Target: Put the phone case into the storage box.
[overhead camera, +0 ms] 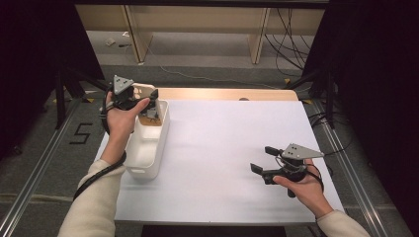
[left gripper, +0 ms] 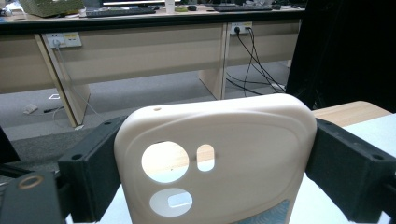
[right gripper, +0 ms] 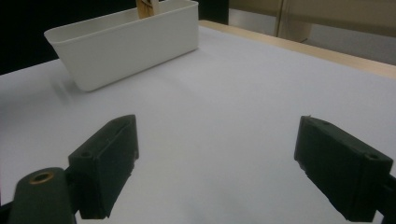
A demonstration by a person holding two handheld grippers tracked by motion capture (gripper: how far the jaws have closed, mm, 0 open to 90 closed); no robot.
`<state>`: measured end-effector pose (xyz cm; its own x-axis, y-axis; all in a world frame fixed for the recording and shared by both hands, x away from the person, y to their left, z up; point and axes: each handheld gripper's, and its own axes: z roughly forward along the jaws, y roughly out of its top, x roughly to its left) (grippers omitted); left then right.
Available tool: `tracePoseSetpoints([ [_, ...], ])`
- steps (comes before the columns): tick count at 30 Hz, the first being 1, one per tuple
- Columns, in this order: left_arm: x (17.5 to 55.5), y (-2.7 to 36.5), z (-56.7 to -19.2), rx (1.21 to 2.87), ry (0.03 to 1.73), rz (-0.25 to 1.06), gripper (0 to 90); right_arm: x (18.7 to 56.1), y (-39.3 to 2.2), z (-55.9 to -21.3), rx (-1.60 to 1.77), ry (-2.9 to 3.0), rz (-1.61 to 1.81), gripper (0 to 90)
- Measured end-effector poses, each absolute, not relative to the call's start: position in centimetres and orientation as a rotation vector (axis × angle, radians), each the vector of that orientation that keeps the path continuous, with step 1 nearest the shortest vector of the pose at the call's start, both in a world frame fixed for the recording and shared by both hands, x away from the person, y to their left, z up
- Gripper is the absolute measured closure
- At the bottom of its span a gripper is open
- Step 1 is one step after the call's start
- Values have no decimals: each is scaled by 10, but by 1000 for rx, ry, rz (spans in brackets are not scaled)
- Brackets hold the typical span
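- We see the left gripper (left gripper: 212,182) clamped on a cream phone case (left gripper: 219,158), its fingers (left gripper: 95,172) pressing the case's two side edges.
- The case stands between those fingers, over the far end of the white bin (overhead camera: 148,143); whether it touches the bin we cannot tell.
- Our right gripper (right gripper: 229,168) has its fingers (right gripper: 109,158) spread with nothing between them, low over the table (overhead camera: 227,148), well apart from the case.

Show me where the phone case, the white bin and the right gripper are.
phone case (left gripper: 233,140): left gripper view, on its cream back, right of the camera cutouts.
white bin (right gripper: 135,49): right gripper view, on its long outer wall.
right gripper (overhead camera: 262,159): high view, midway between its open fingertips.
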<state>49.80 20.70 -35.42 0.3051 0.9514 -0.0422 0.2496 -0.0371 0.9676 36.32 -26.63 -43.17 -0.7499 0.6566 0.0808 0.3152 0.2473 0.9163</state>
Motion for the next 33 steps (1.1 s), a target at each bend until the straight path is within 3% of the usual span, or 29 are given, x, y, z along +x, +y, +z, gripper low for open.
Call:
tracePoseSetpoints([
  [33, 517, 206, -351, 1525, 1155, 832, 106, 364, -266, -433, 904, 2209, 1509, 152],
])
